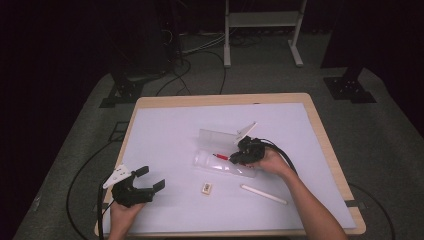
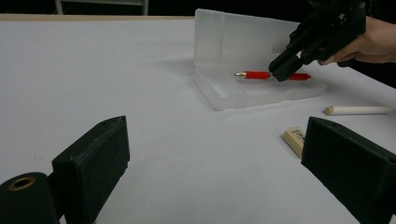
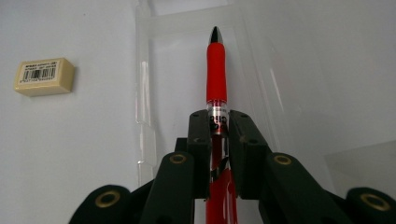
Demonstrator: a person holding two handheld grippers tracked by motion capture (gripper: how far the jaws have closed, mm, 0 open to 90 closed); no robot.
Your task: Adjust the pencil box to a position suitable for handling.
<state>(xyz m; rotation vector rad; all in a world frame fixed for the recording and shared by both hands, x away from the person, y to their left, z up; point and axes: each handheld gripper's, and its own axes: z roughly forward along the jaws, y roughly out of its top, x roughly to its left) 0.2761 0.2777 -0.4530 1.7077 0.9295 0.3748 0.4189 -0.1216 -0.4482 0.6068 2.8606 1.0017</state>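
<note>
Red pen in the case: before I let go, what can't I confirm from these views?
- Red pen: its rear end in the right gripper view is covered by the right gripper; whether it rests on the case floor is unclear.
- Clear pencil case: in the left gripper view its far right end is cut by the hand.
- Eraser: its label is too small in the high view.

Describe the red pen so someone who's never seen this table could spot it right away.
On the white table, find the open clear plastic case near the middle. The red pen lies along its tray, clamped in the right claw. It's the only red thing; the nearby stick and eraser are pale.
</note>
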